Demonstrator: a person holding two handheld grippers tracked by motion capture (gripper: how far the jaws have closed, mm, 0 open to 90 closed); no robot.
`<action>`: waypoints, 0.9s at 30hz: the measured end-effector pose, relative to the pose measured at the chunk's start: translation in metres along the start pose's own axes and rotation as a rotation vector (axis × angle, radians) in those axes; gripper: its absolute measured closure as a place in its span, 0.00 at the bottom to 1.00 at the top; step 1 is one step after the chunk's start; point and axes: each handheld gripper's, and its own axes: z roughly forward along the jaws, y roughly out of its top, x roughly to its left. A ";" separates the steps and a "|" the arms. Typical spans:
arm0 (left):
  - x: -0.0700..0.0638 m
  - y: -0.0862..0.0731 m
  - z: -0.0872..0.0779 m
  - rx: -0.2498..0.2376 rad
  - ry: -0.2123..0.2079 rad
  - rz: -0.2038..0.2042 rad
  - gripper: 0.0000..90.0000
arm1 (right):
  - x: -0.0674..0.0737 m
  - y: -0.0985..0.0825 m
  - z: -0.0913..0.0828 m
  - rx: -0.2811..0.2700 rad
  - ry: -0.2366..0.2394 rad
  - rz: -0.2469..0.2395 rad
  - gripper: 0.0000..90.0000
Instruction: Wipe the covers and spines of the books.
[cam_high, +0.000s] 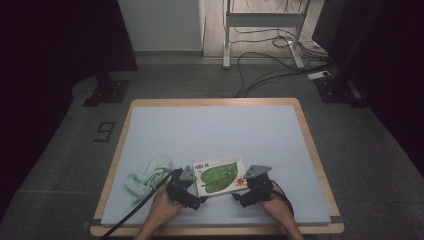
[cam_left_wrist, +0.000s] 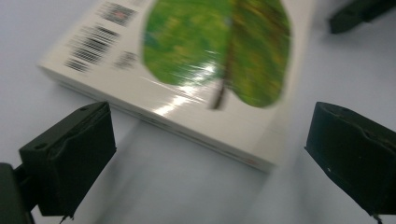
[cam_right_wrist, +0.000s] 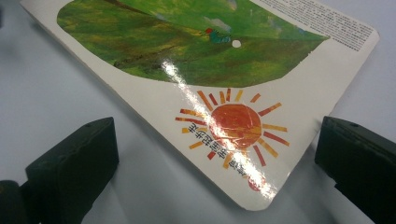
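Two tongs, left (cam_high: 196, 201) and right (cam_high: 236, 199), both spread wide, flank the near corners of the glossy white board book with a green leaf cover (cam_high: 219, 175), lying flat near the front of the pale blue surface (cam_high: 210, 130). Slide each jaw level under an edge before pinching, since the laminated cover looks slippery.

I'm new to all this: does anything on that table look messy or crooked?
Slightly. The book lies askew to the table's edges, and a pale green cloth sits crumpled beside the left gripper. Nothing looks spilled or damaged.
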 end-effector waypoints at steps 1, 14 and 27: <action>0.004 0.002 0.001 0.004 0.002 0.001 0.01 | 0.000 0.000 0.000 -0.001 -0.002 0.001 0.00; 0.033 0.034 0.022 0.024 0.034 0.056 0.00 | 0.000 -0.002 -0.003 -0.014 -0.012 0.017 0.04; 0.031 0.033 0.026 0.032 -0.011 0.024 0.00 | -0.008 -0.005 -0.008 -0.028 -0.036 0.034 0.13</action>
